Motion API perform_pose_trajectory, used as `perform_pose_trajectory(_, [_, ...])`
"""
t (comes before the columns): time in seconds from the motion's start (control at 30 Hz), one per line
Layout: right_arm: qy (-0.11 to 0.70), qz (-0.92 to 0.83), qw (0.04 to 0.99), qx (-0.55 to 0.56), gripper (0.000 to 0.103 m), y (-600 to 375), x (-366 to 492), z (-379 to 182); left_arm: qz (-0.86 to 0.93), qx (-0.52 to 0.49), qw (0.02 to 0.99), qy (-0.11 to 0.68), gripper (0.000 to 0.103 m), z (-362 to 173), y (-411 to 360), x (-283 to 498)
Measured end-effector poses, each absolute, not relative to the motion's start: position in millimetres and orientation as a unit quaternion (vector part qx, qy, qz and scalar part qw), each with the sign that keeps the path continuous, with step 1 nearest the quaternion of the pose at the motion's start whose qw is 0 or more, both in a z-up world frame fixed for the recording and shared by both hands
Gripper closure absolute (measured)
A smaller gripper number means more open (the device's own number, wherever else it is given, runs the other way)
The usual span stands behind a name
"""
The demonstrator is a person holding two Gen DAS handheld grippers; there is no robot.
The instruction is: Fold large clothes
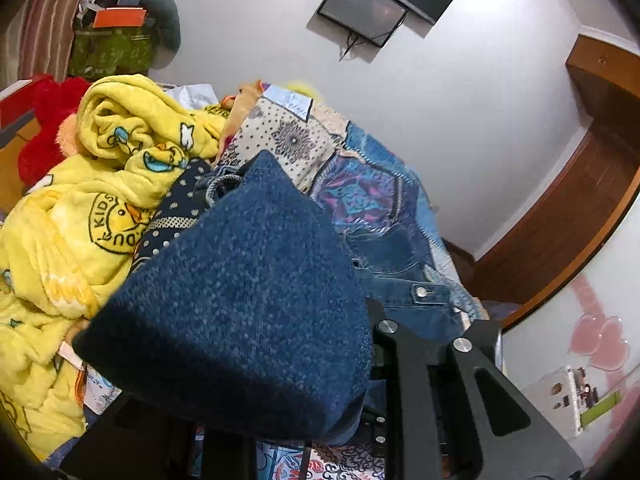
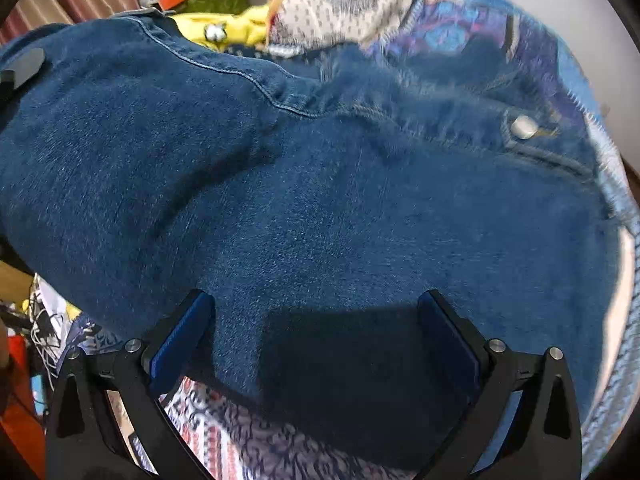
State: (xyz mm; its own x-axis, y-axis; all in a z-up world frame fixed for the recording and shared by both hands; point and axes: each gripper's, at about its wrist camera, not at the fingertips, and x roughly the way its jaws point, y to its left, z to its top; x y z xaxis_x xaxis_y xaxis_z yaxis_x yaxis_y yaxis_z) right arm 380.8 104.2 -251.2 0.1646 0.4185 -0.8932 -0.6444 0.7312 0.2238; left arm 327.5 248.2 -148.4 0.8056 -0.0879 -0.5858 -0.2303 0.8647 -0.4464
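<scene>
A pair of dark blue jeans (image 2: 320,200) lies spread on the bed and fills the right wrist view, its metal waist button (image 2: 524,127) at the upper right. My right gripper (image 2: 316,312) is open, its blue-padded fingers (image 2: 180,340) spread just above the denim. In the left wrist view a fold of the jeans (image 1: 248,300) drapes over my left gripper (image 1: 320,364) and hides its fingertips; the fabric seems clamped and lifted. The waistband button (image 1: 421,292) shows behind it.
A yellow fleece blanket (image 1: 80,208) is piled to the left, next to a patterned quilt (image 1: 320,148) and red plush (image 1: 44,128). A patterned bedsheet (image 2: 240,440) lies under the jeans. A wall screen (image 1: 364,10) and wooden door frame (image 1: 580,200) stand beyond.
</scene>
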Motion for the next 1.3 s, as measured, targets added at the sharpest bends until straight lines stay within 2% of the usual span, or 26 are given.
perform_pose_trajectory(0.23, [0.535, 0.360, 0.763, -0.045, 0.000, 48.8, 393.9, -231.9, 0.034, -0.208, 0.929, 0.304, 0.081, -127.3, 208.1, 351.7])
perform_pose_trajectory(0.5, [0.524, 0.248, 0.815, 0.016, 0.000, -81.4, 405.5, -224.0, -0.034, -0.101, 0.940, 0.325, 0.081, -120.3, 73.0, 406.8])
perform_pose_trajectory(0.7, [0.524, 0.190, 0.829, 0.049, 0.000, -155.1, 401.9, -219.2, -0.107, -0.012, 0.910, 0.400, 0.080, -175.5, -15.3, 423.3])
perform_pose_trajectory(0.83, [0.516, 0.172, 0.838, 0.042, 0.000, -182.1, 389.9, -214.7, -0.130, 0.024, 0.869, 0.476, 0.079, -228.4, -31.4, 420.4])
perform_pose_trajectory(0.9, [0.517, 0.167, 0.839, 0.040, 0.000, -191.5, 384.3, -214.4, -0.140, 0.038, 0.869, 0.473, 0.078, -235.2, -32.4, 410.2])
perform_pose_trajectory(1.07, [0.514, 0.167, 0.840, 0.053, 0.000, -198.5, 378.8, -211.0, -0.162, 0.079, 0.866, 0.467, 0.069, -230.1, -30.2, 388.3])
perform_pose_trajectory(1.17, [0.504, 0.175, 0.844, 0.058, 0.000, -195.5, 373.4, -202.2, -0.174, 0.073, 0.857, 0.479, 0.051, -227.0, -25.3, 376.2])
perform_pose_trajectory(1.2, [0.498, 0.180, 0.847, 0.056, 0.000, -191.5, 372.0, -196.4, -0.178, 0.071, 0.854, 0.483, 0.042, -225.2, -24.3, 374.9])
perform_pose_trajectory(1.23, [0.493, 0.184, 0.848, 0.054, 0.000, -189.7, 370.1, -193.3, -0.182, 0.069, 0.851, 0.488, 0.037, -222.3, -23.6, 371.3])
perform_pose_trajectory(1.3, [0.481, 0.195, 0.853, 0.048, 0.000, -180.9, 369.4, -184.3, -0.182, 0.076, 0.853, 0.483, 0.036, -215.6, -20.8, 364.5])
